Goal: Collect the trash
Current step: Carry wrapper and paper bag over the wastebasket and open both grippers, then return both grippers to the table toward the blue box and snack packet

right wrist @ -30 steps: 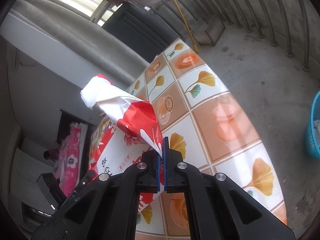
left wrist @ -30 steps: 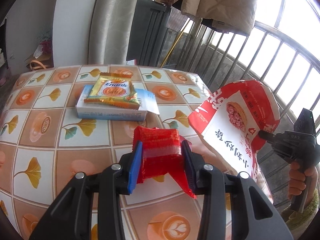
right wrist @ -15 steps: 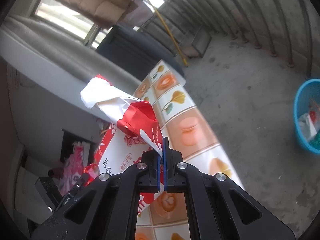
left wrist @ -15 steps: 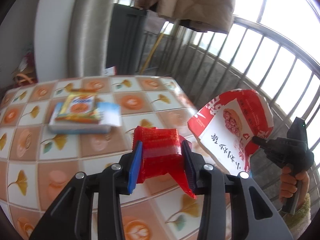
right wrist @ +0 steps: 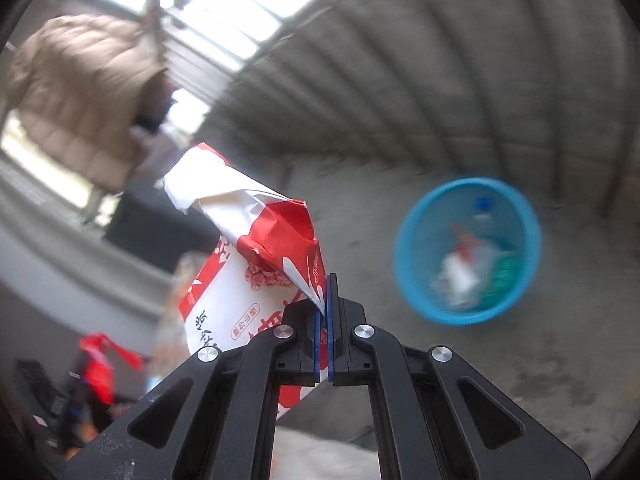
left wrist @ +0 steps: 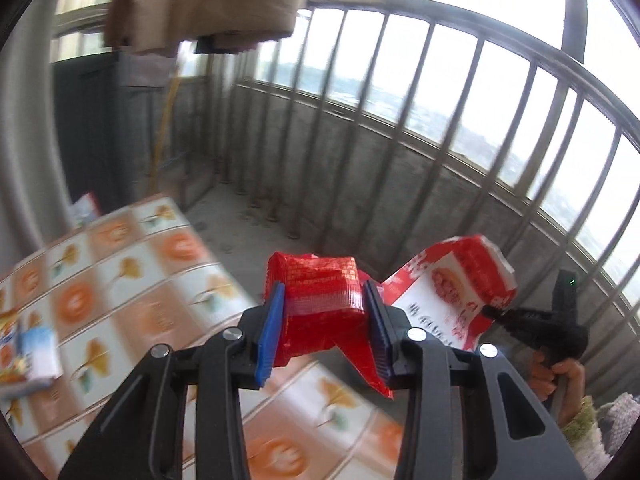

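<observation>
The left gripper (left wrist: 324, 320) holds a crumpled red foil snack packet (left wrist: 320, 300), its blue-padded fingers (left wrist: 270, 328) set moderately apart and pressing the packet's 2 sides. The right gripper (right wrist: 325, 312) has its fingers closed to a thin slit, pinching the lower edge of a large red-and-white paper snack bag (right wrist: 248, 264) with printed characters; most of the bag stands up and to the left of those fingers, its torn white mouth uppermost. In the left wrist view the same bag (left wrist: 452, 292) hangs just right of the red packet, with the right gripper's black body (left wrist: 548, 332) and the person's hand (left wrist: 564, 376) behind it.

The landmark for what comes next is the round blue plastic basin (right wrist: 468, 252) on the grey concrete floor (right wrist: 560, 360), already holding some blurred rubbish, a clear bottle with a blue cap among it. From the right fingers the basin lies ahead, to the right and below, well apart. By my reading the right hand is the nearer of the 2, since the basin shows only in its view and not in the left one.

The tabletop with its orange-and-white ginkgo-leaf cloth (left wrist: 120, 280) lies to the left of and below the left gripper, away from the basin; a light blue flat box (left wrist: 38, 350) with a yellow wrapper on it sits there at the view's left edge, not yet collected. A beige quilted jacket (right wrist: 80, 96) hangs by the railing, above and far left of the basin.

Both pieces look ready to be carried over the basin and dropped; the long bag would probably need swinging so its free upper end clears the rim.
</observation>
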`<move>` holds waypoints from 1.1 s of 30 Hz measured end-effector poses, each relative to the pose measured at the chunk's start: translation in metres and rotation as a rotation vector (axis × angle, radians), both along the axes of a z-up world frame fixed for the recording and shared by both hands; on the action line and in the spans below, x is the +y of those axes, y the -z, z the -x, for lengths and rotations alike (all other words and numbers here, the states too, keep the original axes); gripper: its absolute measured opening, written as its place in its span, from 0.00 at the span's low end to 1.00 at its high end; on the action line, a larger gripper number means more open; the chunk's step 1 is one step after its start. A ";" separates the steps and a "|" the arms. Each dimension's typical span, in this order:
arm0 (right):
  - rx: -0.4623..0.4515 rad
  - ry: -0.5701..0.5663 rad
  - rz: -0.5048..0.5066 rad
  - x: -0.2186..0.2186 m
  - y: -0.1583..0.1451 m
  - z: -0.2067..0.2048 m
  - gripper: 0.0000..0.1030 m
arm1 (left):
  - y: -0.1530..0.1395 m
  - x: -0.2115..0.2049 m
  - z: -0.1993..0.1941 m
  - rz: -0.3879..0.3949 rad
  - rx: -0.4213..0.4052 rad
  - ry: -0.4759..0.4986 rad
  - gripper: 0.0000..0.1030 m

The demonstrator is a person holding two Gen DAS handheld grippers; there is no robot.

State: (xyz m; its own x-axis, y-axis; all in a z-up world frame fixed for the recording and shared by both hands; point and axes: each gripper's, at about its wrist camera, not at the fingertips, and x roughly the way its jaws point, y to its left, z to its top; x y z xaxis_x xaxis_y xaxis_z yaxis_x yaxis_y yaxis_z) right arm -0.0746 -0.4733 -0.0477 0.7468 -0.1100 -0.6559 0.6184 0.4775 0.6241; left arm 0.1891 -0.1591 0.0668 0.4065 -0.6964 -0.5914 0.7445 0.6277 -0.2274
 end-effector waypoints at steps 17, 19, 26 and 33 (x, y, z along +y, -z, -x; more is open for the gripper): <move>0.259 0.150 -0.115 -0.104 0.149 0.014 0.49 | 0.160 -0.314 0.007 -0.319 0.350 0.223 0.76; 0.308 0.176 -0.129 -0.110 0.169 0.019 0.52 | 0.167 -0.317 0.005 -0.325 0.375 0.193 0.76; 0.264 0.275 -0.165 -0.104 0.171 0.061 0.55 | 0.141 -0.285 -0.009 -0.269 0.368 0.166 0.82; 0.212 0.299 -0.141 -0.082 0.138 0.078 0.57 | 0.099 -0.215 -0.020 -0.175 0.359 0.108 0.82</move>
